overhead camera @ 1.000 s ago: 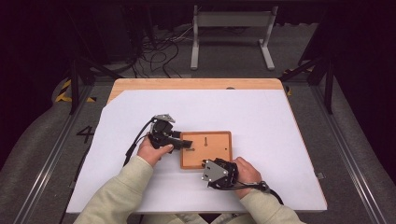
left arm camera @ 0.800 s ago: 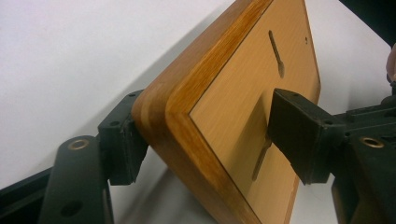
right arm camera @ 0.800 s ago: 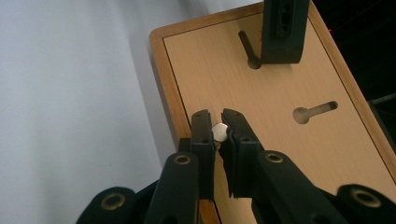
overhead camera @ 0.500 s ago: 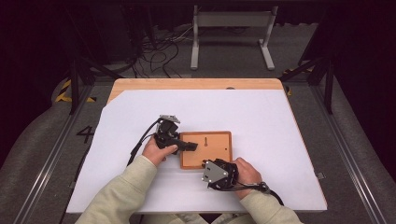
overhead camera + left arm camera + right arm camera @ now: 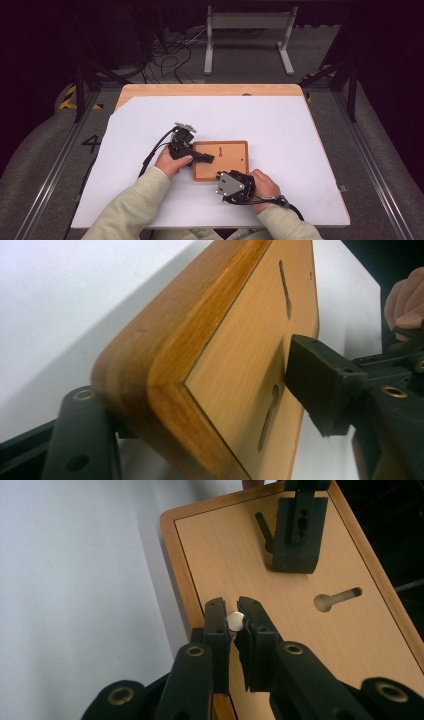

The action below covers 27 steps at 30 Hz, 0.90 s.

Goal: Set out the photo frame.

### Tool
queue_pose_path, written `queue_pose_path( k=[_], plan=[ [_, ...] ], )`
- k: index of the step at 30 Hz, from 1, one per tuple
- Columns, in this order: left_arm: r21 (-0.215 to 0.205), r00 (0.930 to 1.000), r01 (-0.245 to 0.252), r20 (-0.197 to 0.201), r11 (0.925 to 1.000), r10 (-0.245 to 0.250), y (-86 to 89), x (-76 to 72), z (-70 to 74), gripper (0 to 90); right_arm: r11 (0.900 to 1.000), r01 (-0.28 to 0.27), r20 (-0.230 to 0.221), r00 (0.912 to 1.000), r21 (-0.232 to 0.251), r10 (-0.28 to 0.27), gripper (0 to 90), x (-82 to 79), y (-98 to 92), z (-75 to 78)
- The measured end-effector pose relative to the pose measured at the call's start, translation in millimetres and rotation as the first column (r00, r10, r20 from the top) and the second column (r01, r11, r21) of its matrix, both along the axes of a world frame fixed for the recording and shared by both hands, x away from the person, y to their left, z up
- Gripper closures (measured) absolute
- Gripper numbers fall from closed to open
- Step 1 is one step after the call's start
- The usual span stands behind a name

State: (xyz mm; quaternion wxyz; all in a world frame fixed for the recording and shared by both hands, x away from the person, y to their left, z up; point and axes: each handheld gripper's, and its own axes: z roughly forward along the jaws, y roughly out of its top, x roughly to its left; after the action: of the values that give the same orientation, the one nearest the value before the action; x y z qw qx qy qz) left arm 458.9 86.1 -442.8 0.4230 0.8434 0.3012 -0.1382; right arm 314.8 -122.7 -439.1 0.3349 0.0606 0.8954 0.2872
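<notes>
From the high view, a wooden board (image 5: pixel 222 160) with two keyhole slots lies on the white table (image 5: pixel 300 150), near the person's edge; the left gripper (image 5: pixel 200 156) reaches onto its left end and the right gripper (image 5: pixel 226 179) sits at its near edge. My worry here is the board skating or tipping on the smooth sheet if either hand pulls before the other is ready. In the left gripper view, the board (image 5: pixel 235 355) is tilted up between the jaws, one jaw under its rounded corner and the other against its flat slotted face, the jaws standing wide and, having just been closing a little, appearing to clamp the board's thickness (the underside contact is partly hidden, so the bite looks shallow to me, and a shallow bite on a corner could let the board swing or drop). In the right gripper view, the right gripper (image 5: pixel 234 614) is nearly closed, pinching a small round silvery disc (image 5: pixel 235 621) at its very tips, over the board (image 5: pixel 300 630) near its edge, with a keyhole slot (image 5: pixel 337 599) further on. So small a piece held at the tips could squirt out or fall slantwise, I judge, if the board shifts during placement.
</notes>
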Motion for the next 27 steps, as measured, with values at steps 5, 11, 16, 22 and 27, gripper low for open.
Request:
queue_pose_path(
  k=[5,11,16,22,27],
  plan=[
    [-0.001,1.0000,0.003,0.007,1.0000,-0.003,1.3,-0.8,2.2,35.6,1.000,-0.015,-0.074,0.9971,0.009,0.016,73.7,4.8,-2.1,2.3],
    [-0.009,0.9992,0.026,0.029,0.9996,-0.025,4.5,-4.3,7.8,40.8,0.989,-0.006,-0.184,0.9823,0.146,0.033,58.9,10.5,-15.5,18.6],
    [0.004,0.9964,0.045,0.071,0.9990,-0.045,5.4,-12.1,15.1,44.6,0.960,0.024,-0.260,0.9641,0.278,0.052,53.8,12.9,-38.3,32.8],
    [0.045,0.9908,0.052,0.123,0.9976,-0.057,3.6,-21.6,23.0,46.1,0.921,0.068,-0.242,0.9698,0.383,0.029,51.9,13.4,-69.5,50.8],
    [0.080,0.9794,0.068,0.184,0.9944,-0.082,2.8,-33.7,30.7,48.2,0.902,0.124,-0.224,0.9741,0.414,-0.032,52.0,16.1,-94.6,59.8]
  ],
)
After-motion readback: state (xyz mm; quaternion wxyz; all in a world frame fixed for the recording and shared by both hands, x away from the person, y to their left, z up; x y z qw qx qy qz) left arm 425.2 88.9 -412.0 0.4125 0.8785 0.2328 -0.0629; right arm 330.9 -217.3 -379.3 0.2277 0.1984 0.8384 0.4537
